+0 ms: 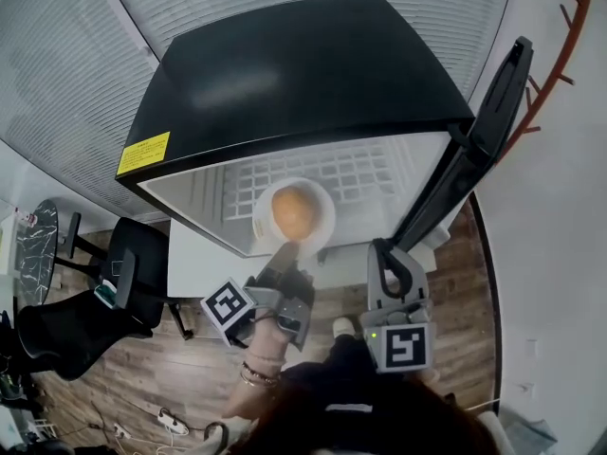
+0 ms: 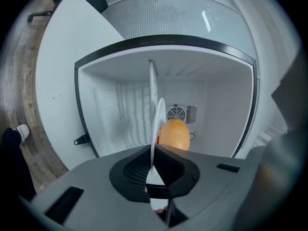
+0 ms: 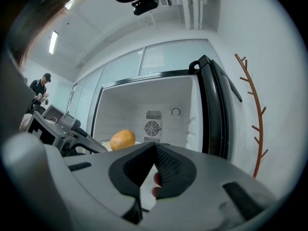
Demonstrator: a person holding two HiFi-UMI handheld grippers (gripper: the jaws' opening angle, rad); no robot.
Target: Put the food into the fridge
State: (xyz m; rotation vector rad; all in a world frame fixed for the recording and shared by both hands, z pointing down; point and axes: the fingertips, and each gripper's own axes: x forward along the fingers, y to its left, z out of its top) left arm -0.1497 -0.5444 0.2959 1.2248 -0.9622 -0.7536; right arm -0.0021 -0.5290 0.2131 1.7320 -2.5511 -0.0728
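With the fridge open, the left gripper, its fingers clamped on the plate rim, held the orange fruit at the fridge mouth, seemingly not yet set on the wire shelf; the right gripper hung empty, fingers together.

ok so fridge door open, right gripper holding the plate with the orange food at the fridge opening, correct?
Wrong gripper: the left gripper holds the plate by its rim, clear in the left gripper view. The right gripper is shut on nothing. Rest holds: fridge door open, orange food on the plate at the opening.
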